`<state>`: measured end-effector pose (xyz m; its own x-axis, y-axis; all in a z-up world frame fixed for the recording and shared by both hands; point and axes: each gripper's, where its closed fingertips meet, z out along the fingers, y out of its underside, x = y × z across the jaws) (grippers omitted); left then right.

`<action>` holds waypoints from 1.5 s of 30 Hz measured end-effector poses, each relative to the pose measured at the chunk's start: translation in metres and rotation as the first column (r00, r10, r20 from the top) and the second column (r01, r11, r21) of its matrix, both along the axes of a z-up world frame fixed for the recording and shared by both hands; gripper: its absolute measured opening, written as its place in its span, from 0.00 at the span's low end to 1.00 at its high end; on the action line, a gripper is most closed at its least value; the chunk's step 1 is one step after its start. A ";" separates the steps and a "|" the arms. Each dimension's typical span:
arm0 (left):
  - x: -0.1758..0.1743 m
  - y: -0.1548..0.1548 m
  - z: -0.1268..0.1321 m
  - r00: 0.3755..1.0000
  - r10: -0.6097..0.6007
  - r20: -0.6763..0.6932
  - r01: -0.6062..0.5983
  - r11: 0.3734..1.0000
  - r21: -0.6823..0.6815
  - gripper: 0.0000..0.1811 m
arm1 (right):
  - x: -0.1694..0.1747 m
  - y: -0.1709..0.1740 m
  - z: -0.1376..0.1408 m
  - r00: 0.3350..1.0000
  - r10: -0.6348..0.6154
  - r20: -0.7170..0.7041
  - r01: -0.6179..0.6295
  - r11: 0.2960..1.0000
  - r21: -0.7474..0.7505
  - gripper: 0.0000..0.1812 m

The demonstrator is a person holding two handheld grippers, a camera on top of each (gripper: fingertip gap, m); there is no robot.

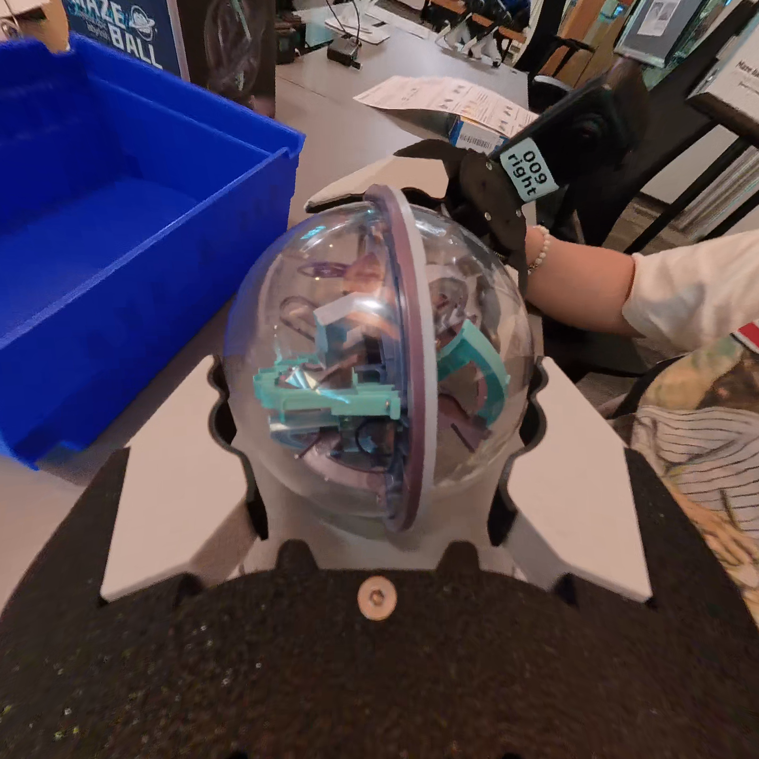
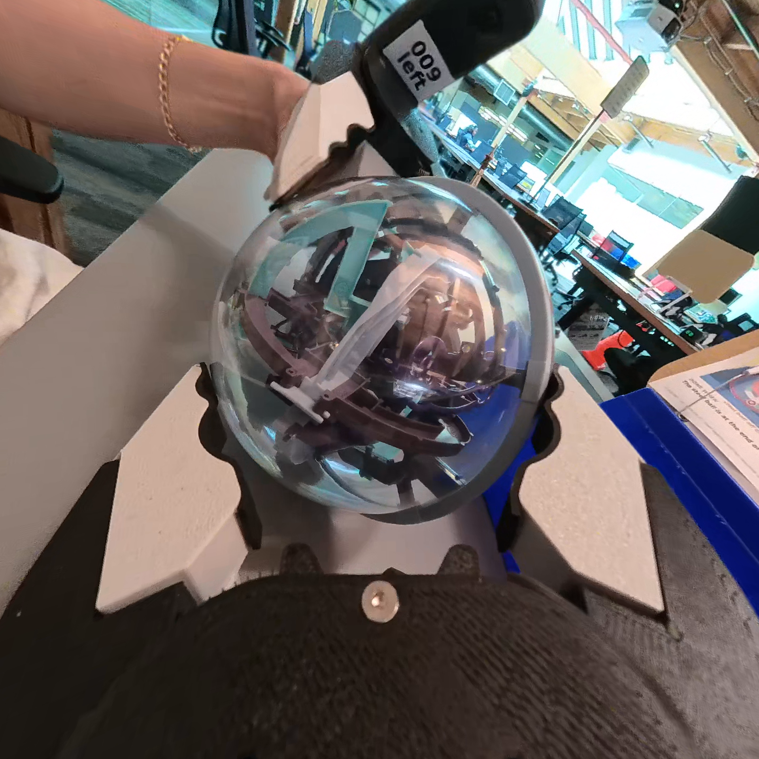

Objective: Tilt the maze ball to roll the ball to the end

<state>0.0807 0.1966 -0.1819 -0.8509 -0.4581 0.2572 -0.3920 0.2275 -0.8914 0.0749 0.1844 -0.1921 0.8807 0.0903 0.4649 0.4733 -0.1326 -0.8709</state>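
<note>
The maze ball (image 1: 369,369) is a clear sphere with a grey and purple rim band and teal, white and purple tracks inside. It is held above the grey table (image 1: 336,135). My left gripper (image 1: 378,369) is shut on it, one white finger on each side. My right gripper (image 2: 378,373) is shut on the ball (image 2: 369,341) from the opposite side. One of the right gripper's fingers (image 1: 361,180) shows behind the ball in the left wrist view. One of the left gripper's fingers (image 2: 324,135) shows behind the ball in the right wrist view. I cannot make out the small ball inside.
A blue bin (image 1: 123,246) stands close on the left of the ball; it also shows in the right wrist view (image 2: 677,472) under a printed sheet (image 2: 731,410). The toy's dark blue box (image 1: 123,37) and papers (image 1: 443,98) lie farther back. A person's forearm (image 1: 595,287) reaches in from the right.
</note>
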 end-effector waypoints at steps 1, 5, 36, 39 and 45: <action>0.000 -0.001 -0.002 1.000 0.003 0.017 -0.003 1.000 0.015 0.78 | 0.001 0.000 0.000 1.000 0.003 -0.014 -0.003 1.000 -0.003 0.83; 0.001 -0.004 -0.004 0.999 0.032 0.026 -0.034 0.998 0.045 0.79 | 0.005 -0.001 -0.006 0.996 0.013 -0.091 -0.016 0.999 -0.030 0.83; -0.006 -0.016 0.003 0.920 -0.099 0.379 0.040 0.986 0.161 0.80 | -0.003 0.008 -0.006 0.968 0.105 -0.227 -0.121 0.991 -0.055 0.84; -0.014 -0.013 0.004 0.930 -0.121 0.347 0.078 0.988 0.135 0.78 | -0.010 0.006 -0.006 0.949 0.145 -0.280 -0.166 0.985 -0.049 0.84; -0.011 -0.003 0.002 0.960 -0.022 0.278 -0.008 0.994 0.106 0.78 | -0.007 0.006 0.004 0.950 0.110 -0.292 -0.107 0.994 0.027 0.80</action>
